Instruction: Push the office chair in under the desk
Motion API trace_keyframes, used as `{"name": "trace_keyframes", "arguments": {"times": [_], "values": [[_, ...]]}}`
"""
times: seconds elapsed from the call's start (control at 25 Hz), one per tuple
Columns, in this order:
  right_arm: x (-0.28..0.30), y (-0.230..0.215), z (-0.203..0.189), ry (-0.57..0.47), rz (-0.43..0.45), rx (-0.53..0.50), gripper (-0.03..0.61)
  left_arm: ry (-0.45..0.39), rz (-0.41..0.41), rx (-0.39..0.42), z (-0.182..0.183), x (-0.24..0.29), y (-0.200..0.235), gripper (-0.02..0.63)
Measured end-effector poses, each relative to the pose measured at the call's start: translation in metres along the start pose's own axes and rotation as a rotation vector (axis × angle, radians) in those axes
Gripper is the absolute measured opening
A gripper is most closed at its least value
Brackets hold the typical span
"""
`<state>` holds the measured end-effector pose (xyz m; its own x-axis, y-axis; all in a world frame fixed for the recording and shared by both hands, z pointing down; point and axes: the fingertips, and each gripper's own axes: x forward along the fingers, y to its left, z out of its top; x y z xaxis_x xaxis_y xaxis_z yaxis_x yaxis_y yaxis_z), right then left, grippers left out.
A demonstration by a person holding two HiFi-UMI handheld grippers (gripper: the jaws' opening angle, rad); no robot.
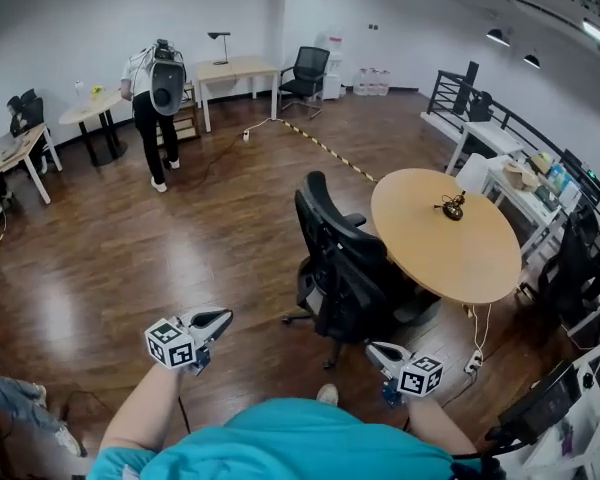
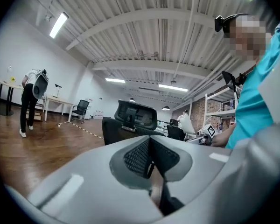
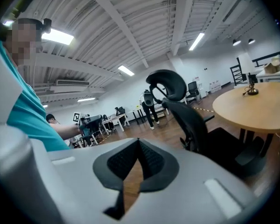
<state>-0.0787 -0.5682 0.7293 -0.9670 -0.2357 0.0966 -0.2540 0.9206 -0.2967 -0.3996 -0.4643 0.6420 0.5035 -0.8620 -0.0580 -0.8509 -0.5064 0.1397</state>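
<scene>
Pointing level, left hand-held gripper (image 1: 223, 316), right hand-held gripper (image 1: 373, 348), jaws together

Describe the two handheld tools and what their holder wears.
The left tool and right tool are pale grey shells with black textured pads, each carrying a white cube printed with black square markers. The person wears a teal short-sleeved shirt.

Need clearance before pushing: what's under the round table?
The office chair reaches partly under the round table; two dark table legs show there too. The tabletop hides the floor beyond.
</scene>
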Motion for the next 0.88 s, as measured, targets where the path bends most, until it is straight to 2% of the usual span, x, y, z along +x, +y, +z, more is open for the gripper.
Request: {"name": "trace_keyframes", "arguments": {"times": [0.2,0.4,0.6,0.76,0.88], "values": [[-0.010,0.089,0.009,0.023,0.057,-0.067,0.000,-0.021,0.068,-0.044,-0.007,-0.109,-0.050,0.107],[-0.039,0.135,0.017,0.008,0.107,-0.102,0.000,-0.079,0.147,-0.102,-0.032,-0.176,-0.116,0.107],[-0.093,0.175,0.012,0.007,0.196,-0.141,0.000,-0.083,0.198,-0.130,-0.058,-0.196,-0.211,0.107],[-0.154,0.193,-0.012,0.027,0.262,-0.149,0.000,-0.093,0.229,-0.157,-0.073,-0.183,-0.291,0.107],[-0.197,0.196,-0.033,0.063,0.273,-0.165,0.000,-0.108,0.221,-0.163,-0.078,-0.167,-0.346,0.107]]}}
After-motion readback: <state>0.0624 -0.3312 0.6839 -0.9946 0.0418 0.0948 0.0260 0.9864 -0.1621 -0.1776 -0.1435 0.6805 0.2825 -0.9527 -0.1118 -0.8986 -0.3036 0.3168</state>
